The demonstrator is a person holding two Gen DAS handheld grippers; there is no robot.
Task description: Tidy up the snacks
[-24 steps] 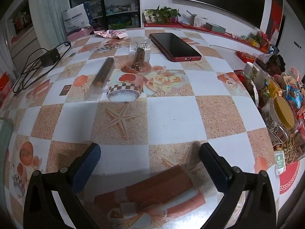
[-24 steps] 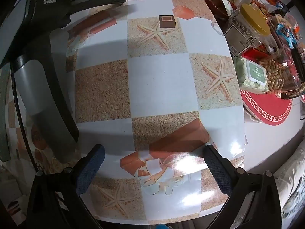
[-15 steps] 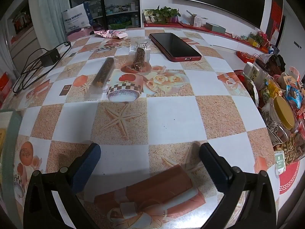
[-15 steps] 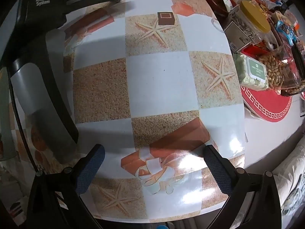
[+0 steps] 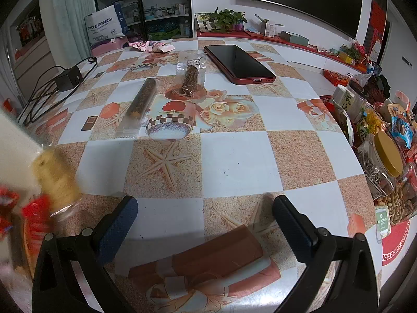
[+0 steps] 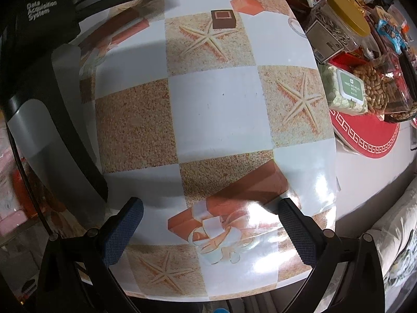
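Note:
Two wrapped snack bars lie on the patterned table (image 5: 234, 161) beyond my left gripper (image 5: 203, 221): a long dark bar (image 5: 142, 99) and a shorter brown bar (image 5: 191, 80) in clear wrap. A pink snack packet (image 5: 153, 46) lies at the far edge. A blurred clear bag with yellow and red snacks (image 5: 44, 187) shows at the left edge. Both grippers stand open and hold nothing. My right gripper (image 6: 208, 229) points down at the table's near edge, beside the left gripper's body (image 6: 47, 83).
A red phone (image 5: 238, 64) lies right of the bars; a black charger with cable (image 5: 60, 80) lies left. Jars and bags of nuts and snacks (image 5: 385, 156) crowd the right side, with a wipes pack (image 6: 346, 88) on a red mat (image 6: 370, 135).
A clear bag of yellow and red snacks has come into the left wrist view from the left edge, blurred with motion. Both grippers have stayed nearly still and open.

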